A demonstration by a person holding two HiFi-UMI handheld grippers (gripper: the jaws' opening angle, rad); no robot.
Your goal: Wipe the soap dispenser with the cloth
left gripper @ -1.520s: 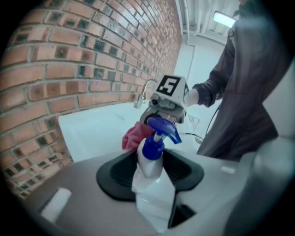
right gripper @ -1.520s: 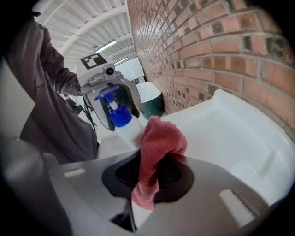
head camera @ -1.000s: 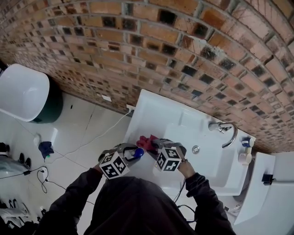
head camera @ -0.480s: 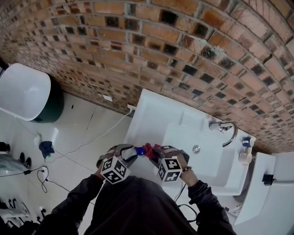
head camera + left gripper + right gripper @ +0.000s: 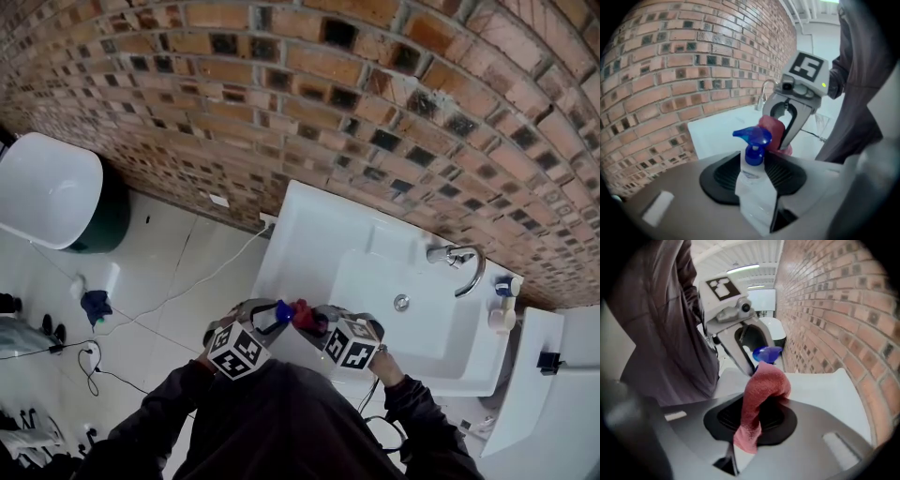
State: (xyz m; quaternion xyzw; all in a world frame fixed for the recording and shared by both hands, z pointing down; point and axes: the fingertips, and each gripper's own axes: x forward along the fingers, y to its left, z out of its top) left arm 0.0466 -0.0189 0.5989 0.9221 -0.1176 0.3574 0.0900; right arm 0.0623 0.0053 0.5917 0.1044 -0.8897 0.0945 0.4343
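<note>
My left gripper holds the soap dispenser, a clear bottle with a blue pump, upright between its ribbed pads. Its jaws are closing on the bottle's body. My right gripper is shut on a red cloth, which folds over out of its jaws. The two grippers face each other in front of the white sink. The cloth sits right behind the pump head, touching or nearly touching it. In the right gripper view the blue pump shows just beyond the cloth.
A chrome faucet stands at the sink's back right, with small bottles on the rim beside it. A brick wall runs behind. A white round bin and cables are on the floor to the left.
Both grippers have drawn back toward me. The cloth has come from beyond the pump to beside it as the right gripper rolled and lifted a little.
</note>
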